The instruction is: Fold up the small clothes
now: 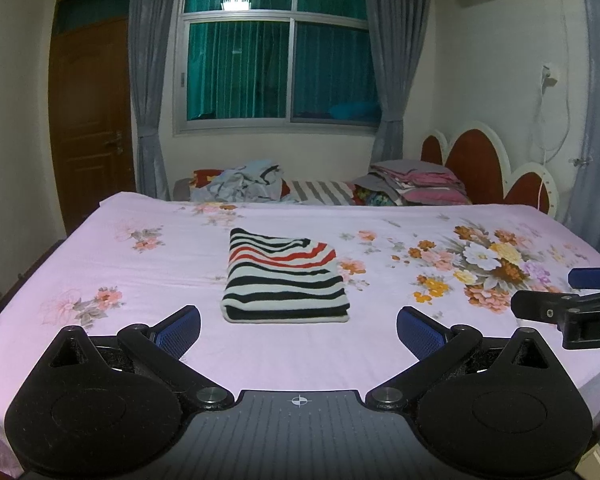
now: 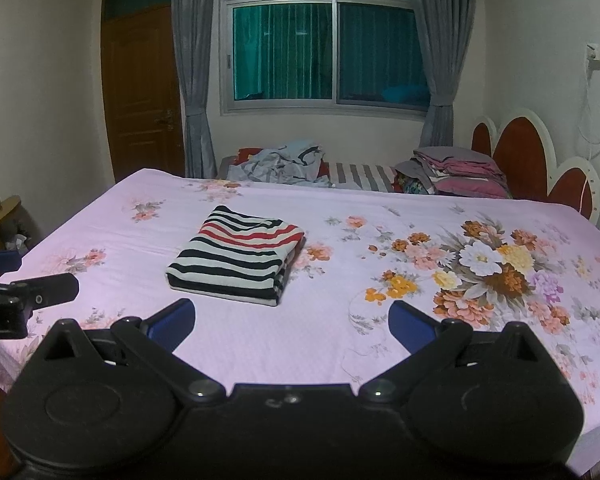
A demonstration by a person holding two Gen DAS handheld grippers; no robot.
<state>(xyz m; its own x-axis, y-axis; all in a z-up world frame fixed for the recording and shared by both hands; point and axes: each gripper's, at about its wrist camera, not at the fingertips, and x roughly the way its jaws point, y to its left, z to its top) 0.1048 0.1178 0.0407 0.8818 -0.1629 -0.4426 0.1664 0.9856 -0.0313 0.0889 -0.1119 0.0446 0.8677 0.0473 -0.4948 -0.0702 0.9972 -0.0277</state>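
Observation:
A small striped garment in black, white and red lies folded into a neat rectangle on the pink floral bedsheet. In the left wrist view my left gripper hovers just in front of the garment, open, nothing between its blue pads. The right gripper shows at the right edge there, open. From the right wrist view the folded garment sits ahead and to the left of my right gripper, which is open and empty. The left gripper's fingers enter at the left edge.
Crumpled blue-grey clothes and a stack of folded pink and grey linens lie along the far side of the bed. A red and white headboard stands at the right. A wooden door and a curtained window are behind.

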